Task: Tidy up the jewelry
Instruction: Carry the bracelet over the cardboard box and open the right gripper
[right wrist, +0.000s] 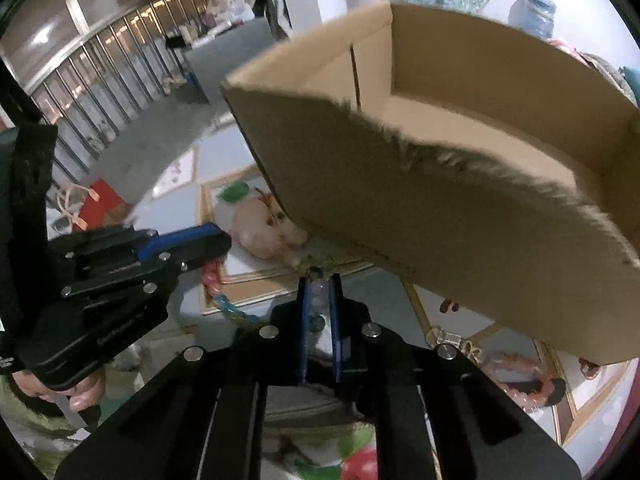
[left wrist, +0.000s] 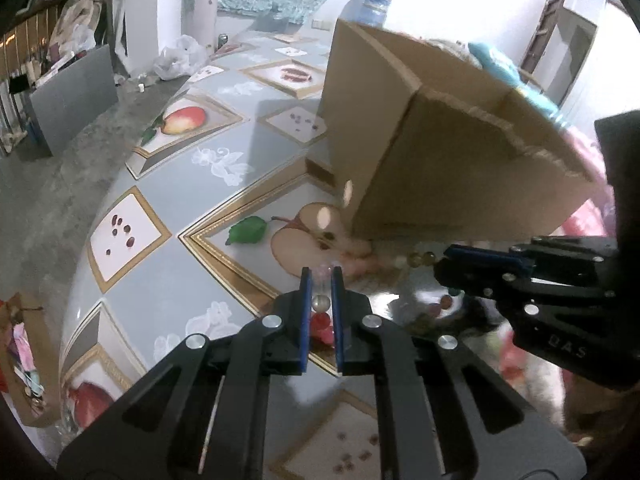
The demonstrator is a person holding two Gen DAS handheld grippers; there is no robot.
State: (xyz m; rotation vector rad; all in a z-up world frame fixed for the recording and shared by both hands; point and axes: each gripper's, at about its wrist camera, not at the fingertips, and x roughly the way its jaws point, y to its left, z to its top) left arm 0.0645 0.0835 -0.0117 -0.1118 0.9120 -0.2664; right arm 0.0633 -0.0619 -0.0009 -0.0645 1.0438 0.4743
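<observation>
A beaded bracelet [left wrist: 320,316] of clear, red and amber beads hangs stretched between the two grippers, above the table [left wrist: 160,292] and just in front of the cardboard box [left wrist: 420,152]. The left gripper [left wrist: 320,280] has its fingers narrowed on one part of the strand, with a clear bead and red beads showing between the blue pads. The right gripper [right wrist: 319,284] likewise has its fingers drawn close on pale beads, and from its view the pink and blue links trail off toward the left gripper's fingers. The box stands open with a torn near edge, and its floor looks bare. More jewelry [right wrist: 524,380] lies on the table beside the box.

The step in hand seems to be carrying this bracelet to the box. Next, both grippers probably need to rise over the torn edge together, keeping the strand slack enough not to snap, then let go inside.
</observation>
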